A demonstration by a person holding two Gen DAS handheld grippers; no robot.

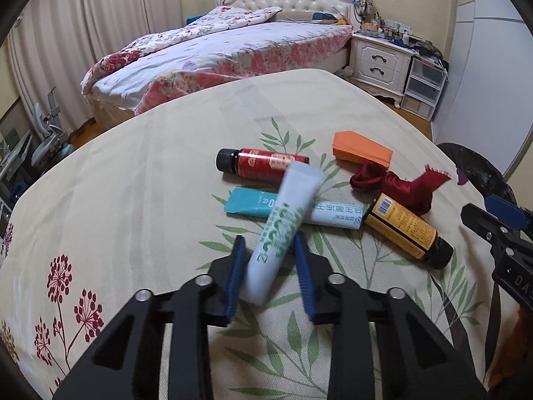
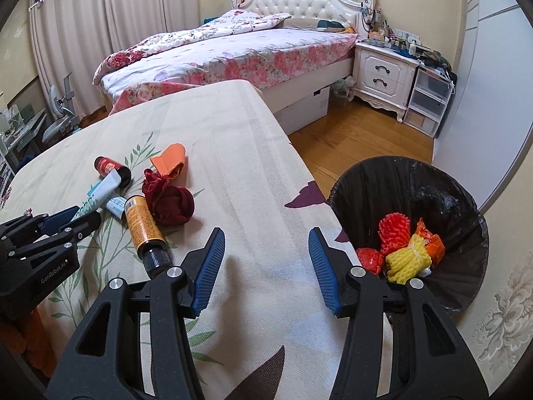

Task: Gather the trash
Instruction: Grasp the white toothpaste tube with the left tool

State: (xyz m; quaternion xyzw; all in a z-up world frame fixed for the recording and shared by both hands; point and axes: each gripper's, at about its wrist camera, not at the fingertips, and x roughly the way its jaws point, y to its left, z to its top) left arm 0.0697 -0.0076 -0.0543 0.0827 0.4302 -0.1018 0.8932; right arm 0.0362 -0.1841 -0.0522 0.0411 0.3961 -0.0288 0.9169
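Left claw (image 1: pixel 269 266) clamped on pale tube (image 1: pixel 283 230), frame centre, lifted over surface (image 1: pixel 133 173). Right claw (image 2: pixel 266 263) apart, empty, trash bin (image 2: pixel 466 286) at its right.

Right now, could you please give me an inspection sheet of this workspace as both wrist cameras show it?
Surface: table with a cream floral cloth; a black-lined trash bin stands off its right edge.
Job's things: pale tube between the left fingers, blurred; red bottle, yellow bottle, teal sachet, orange folded paper and dark red cloth lie on the cloth.
Clutter: red, yellow and orange wrappers are already in the bin.
Grippers: left hand-held gripper is around the tube, grip uncertain; right hand-held gripper is open and holds nothing.
Cables: nothing seen.
Surroundings: bed, white nightstand, wooden floor.
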